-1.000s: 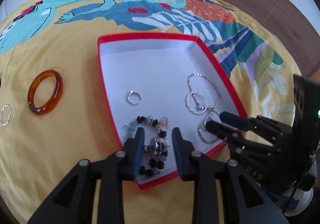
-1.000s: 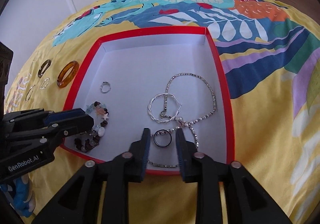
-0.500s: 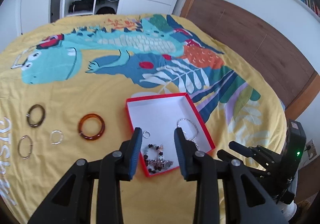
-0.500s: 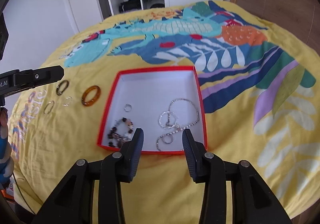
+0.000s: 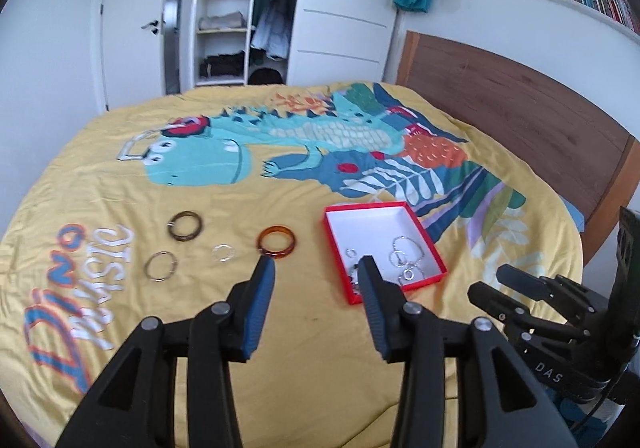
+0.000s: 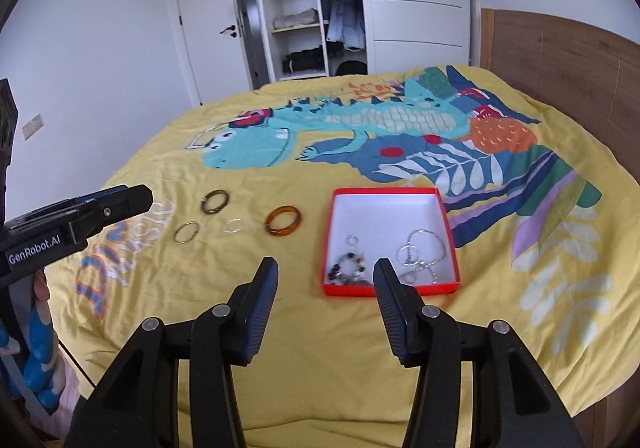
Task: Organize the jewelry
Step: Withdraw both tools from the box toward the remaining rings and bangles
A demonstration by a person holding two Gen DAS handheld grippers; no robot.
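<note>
Yellow dinosaur bedding [image 5: 320, 328] covers the bed, with an open wardrobe [image 6: 304, 8] and a wooden headboard [image 5: 520, 96] behind it. Both grippers hang above the near edge with jaws spread wide and nothing between them.

The left gripper [image 5: 316, 268] looks out over the spread. Just past its right finger sits the red box [image 5: 338, 248], with a chain necklace [image 5: 408, 252] and small rings inside. Touching the tip of its left finger in this view, though lying further off on the bedding, is the amber bangle [image 5: 277, 242]. Beyond and to the left of that finger lie the clear ring [image 5: 223, 252], the silver hoop [image 5: 160, 266] and the dark bangle [image 5: 185, 226], all flat and apart from one another.

Four pieces are loose outside the box, so the sorting looks partly done. The amber bangle is the nearest loose piece, ahead and slightly left of the left fingers. The right gripper [image 6: 326, 268] has it ahead and left of its left finger, with the box straight ahead off its right finger. The left gripper seems the better placed for the bangle. A ring lying flat has no long axis, so any approach across its rim should serve.

The right wrist view shows the beaded bracelet [image 6: 347, 268] in the box's near left corner; the left finger mostly hides it in the other view.
</note>
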